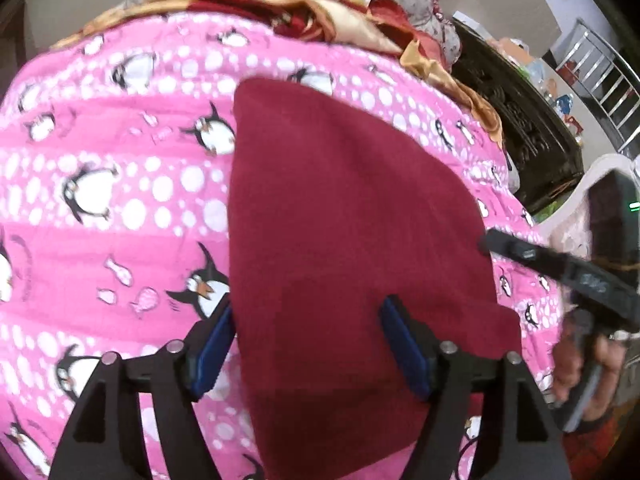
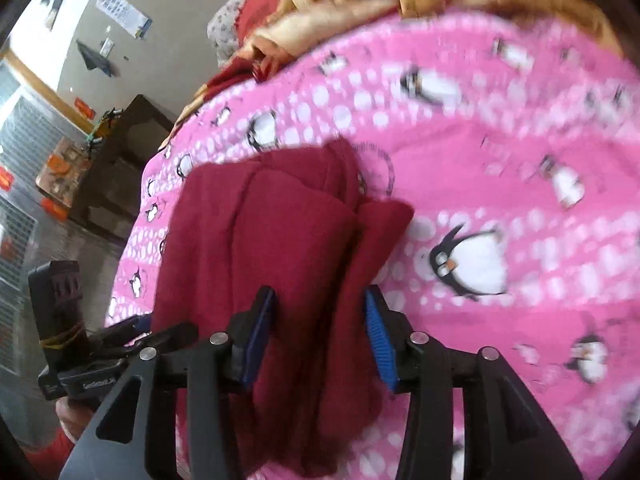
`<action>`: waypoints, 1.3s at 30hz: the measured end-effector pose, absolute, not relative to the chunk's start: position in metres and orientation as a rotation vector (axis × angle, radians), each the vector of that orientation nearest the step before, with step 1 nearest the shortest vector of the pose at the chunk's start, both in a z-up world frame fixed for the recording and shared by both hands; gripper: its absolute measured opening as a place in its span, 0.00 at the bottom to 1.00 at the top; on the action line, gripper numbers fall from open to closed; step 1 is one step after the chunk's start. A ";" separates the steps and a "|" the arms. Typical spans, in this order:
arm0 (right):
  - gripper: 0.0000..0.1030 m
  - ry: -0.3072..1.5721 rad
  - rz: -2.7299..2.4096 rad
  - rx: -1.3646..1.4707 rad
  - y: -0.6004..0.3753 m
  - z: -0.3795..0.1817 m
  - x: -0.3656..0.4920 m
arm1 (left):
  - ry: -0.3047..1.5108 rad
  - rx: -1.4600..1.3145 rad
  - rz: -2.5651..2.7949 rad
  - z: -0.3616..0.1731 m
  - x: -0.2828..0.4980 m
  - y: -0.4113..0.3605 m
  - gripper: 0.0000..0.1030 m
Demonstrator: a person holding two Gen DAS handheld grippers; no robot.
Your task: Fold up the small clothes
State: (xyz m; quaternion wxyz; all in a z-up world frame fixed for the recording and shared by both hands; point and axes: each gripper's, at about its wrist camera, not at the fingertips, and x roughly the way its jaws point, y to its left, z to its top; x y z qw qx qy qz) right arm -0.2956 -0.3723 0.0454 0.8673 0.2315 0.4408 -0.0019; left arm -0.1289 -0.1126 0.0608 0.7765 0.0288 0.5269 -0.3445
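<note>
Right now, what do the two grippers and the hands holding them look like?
Both the left gripper and the right gripper are matte black, with angular cut-out arms, round silver pivot pins and ribbed blue pads lining the jaws. From the side, the body is a black block with a small green light and faint lettering. The right hand looks bare, with a red sleeve below.

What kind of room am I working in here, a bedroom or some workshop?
Most likely a bedroom in a home: the maroon garment lies on a pink penguin-print quilt, more bedding is heaped behind it, and dark carved wooden furniture stands alongside.
</note>
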 end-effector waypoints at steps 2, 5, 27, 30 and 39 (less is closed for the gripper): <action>0.68 0.890 0.041 0.434 -0.358 0.065 -0.303 | 1.076 0.095 -0.726 0.069 -0.134 -0.107 0.81; 0.66 0.862 0.135 0.317 -0.322 0.083 -0.311 | 1.012 0.130 -0.701 0.074 -0.141 -0.100 0.82; 0.59 0.820 -0.078 0.204 -0.304 0.072 -0.323 | 0.886 0.136 -0.570 0.104 -0.161 -0.095 0.82; 0.61 0.821 -0.113 0.228 -0.305 0.074 -0.319 | 0.888 0.132 -0.568 0.109 -0.163 -0.096 0.82; 0.75 0.821 -0.156 0.233 -0.307 0.075 -0.321 | 0.853 0.137 -0.575 0.119 -0.171 -0.099 0.82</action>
